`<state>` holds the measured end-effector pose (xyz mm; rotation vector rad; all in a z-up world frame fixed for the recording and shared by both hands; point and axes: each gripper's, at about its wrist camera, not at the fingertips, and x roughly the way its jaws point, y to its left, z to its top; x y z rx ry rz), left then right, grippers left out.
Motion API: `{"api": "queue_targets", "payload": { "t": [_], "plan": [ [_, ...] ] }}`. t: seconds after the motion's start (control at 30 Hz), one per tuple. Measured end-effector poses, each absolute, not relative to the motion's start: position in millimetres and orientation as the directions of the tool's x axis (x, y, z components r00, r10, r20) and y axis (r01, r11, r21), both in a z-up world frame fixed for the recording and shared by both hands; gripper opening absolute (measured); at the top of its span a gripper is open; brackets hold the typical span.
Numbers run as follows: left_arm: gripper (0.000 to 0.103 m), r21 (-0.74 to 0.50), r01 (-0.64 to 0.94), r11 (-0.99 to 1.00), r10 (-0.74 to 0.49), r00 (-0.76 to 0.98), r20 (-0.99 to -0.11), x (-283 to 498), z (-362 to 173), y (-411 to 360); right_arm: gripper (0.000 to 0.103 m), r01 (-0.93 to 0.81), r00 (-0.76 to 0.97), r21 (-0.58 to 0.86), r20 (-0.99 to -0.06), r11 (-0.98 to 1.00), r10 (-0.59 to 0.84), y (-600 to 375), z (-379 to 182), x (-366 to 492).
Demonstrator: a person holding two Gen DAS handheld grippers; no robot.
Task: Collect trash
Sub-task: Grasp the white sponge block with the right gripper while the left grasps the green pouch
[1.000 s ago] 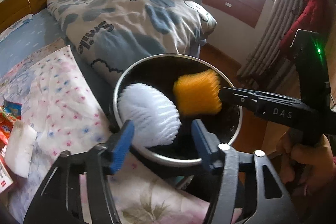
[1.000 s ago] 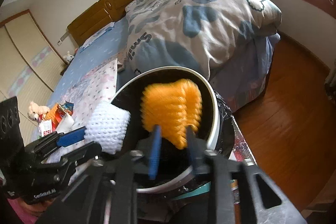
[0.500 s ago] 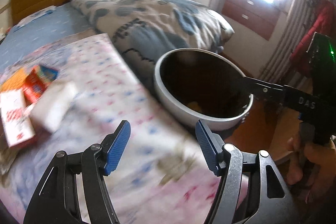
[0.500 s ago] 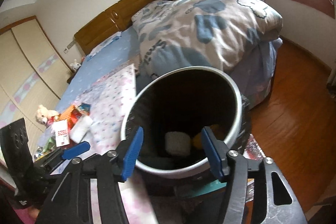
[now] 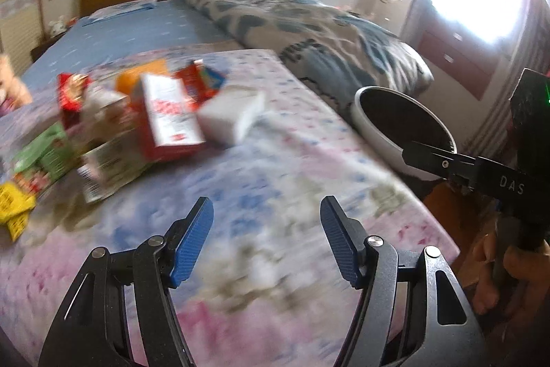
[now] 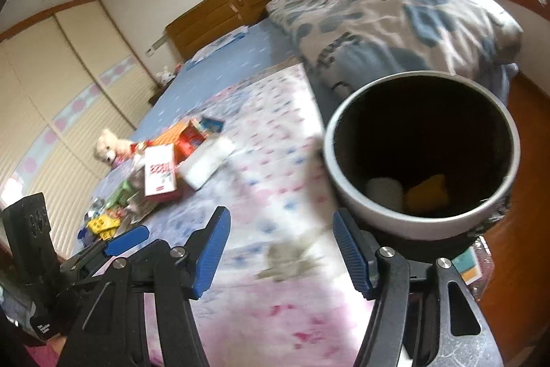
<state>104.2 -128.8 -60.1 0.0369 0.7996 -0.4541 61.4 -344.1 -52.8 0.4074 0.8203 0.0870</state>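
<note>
Centrally, the left claw (image 5: 266, 241) and right claw (image 6: 280, 255) both gape empty above the bed (image 5: 282, 167); packaging litter (image 5: 168, 116) lies upper left, the bin (image 6: 421, 160) right, holding white and orange pieces.

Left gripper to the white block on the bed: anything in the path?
Nothing visible. In the left wrist view the left gripper, jaws open and empty, faces bare patterned sheet up to the white block. The red-and-white carton lies against the block's left side, off the line.
</note>
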Motion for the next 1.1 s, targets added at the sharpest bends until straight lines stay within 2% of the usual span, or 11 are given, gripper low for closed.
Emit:
{"api": "queue_targets", "payload": {
  "t": [0.57, 0.93, 1.1],
  "plan": [
    [0.066, -0.162, 0.199, 0.967, -0.254, 0.653, -0.713, 107, -72, -27, 0.064, -0.062, 0.629, 0.386, -0.701, 0.921, 0.336, -254, -66, 93],
    [0.066, -0.14, 0.221, 0.965, -0.25, 0.615, -0.748, 171, -74, -13, 0.064, -0.027, 0.622, 0.391, -0.714, 0.92, 0.322, -249, -79, 139],
    [0.066, -0.105, 0.269, 0.957, -0.256, 0.625, -0.737, 185, -66, -16, 0.064, -0.019, 0.631, 0.398, -0.707, 0.917, 0.319, -249, -77, 158]
  ]
}}
